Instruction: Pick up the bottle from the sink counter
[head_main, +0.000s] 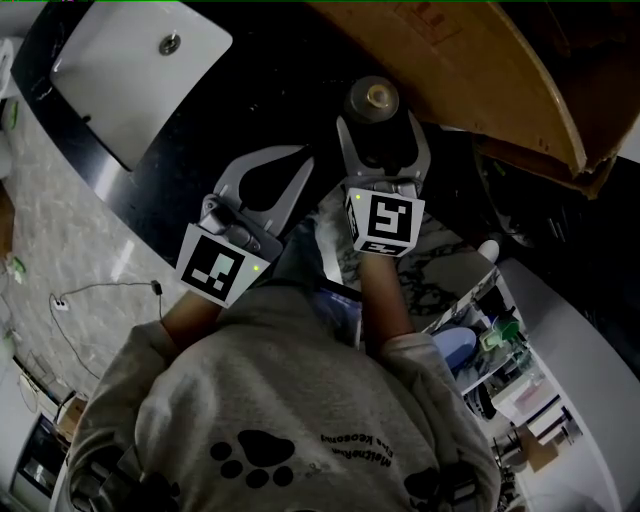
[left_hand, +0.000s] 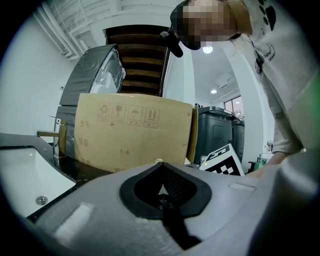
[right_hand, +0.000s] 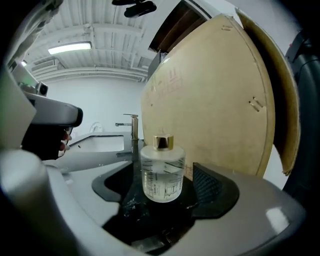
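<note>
Upright bottle (right_hand: 161, 170) on dark table (head_main: 290, 70), centre frame; gold cap up, long axis vertical, label print unreadable. Between parted jaws of right gripper (right_hand: 161, 189), pads not pressing. Left gripper (left_hand: 159, 167) jaws together, empty. "A4" plus handling symbols on cardboard box (left_hand: 132, 132).

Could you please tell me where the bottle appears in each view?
Head view: bottle top centre, between the right gripper's open jaws.
Left gripper view: not made out.
Right gripper view: centre, between the jaws.
Shared landmark: the white sink, upper left, lower left, left of centre.
</note>
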